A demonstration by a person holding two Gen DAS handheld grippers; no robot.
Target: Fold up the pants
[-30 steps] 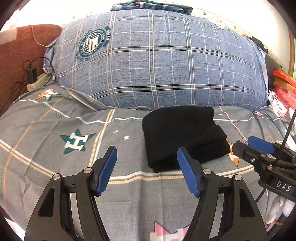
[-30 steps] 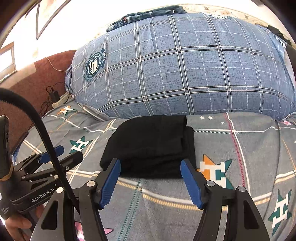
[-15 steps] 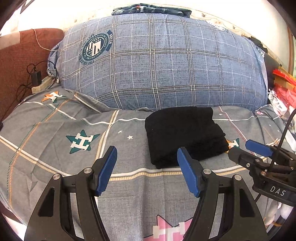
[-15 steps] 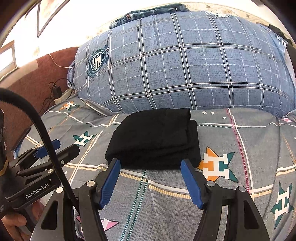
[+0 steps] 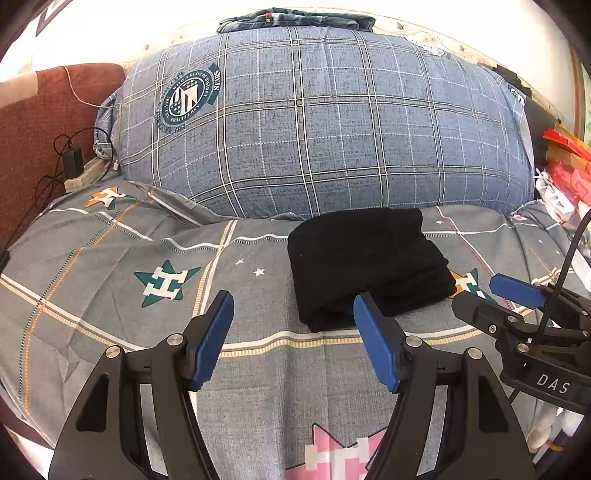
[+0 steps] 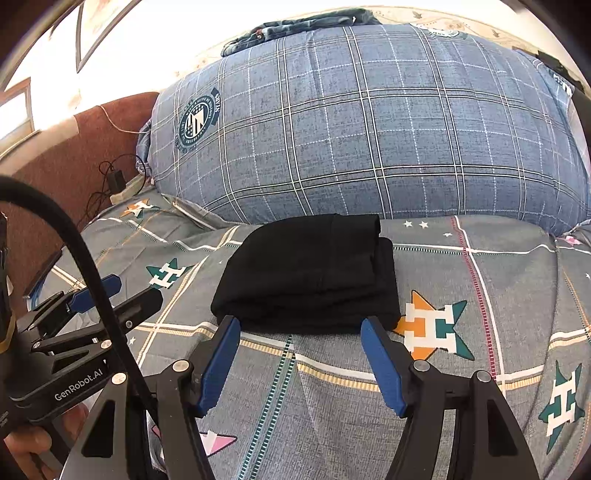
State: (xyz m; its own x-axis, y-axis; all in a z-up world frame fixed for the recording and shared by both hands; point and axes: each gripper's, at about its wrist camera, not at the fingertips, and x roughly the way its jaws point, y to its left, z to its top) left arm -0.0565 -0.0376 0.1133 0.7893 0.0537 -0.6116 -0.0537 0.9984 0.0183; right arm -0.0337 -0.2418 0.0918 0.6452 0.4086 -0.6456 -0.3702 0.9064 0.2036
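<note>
At the bottom of the left wrist view, the left gripper (image 5: 291, 332) is seen with its blue-padded jaws spread wide apart, nothing held between them. At the bottom of the right wrist view, the right gripper (image 6: 301, 350) is likewise held with jaws well apart and empty. Each tool is also caught at the edge of the other's frame, the left at lower left of the right wrist view, the right at lower right of the left wrist view. Beneath both, a grey bedsheet (image 6: 498, 295) printed with stars is spread. Just beyond the fingertips, near frame centre, the black pants (image 6: 310, 273) (image 5: 365, 266) are found folded into a compact stack on the sheet, touched by neither gripper. Behind them, filling the upper half, a large blue plaid pillow (image 5: 325, 125) is propped, with denim clothing (image 5: 295, 20) laid on top.
</note>
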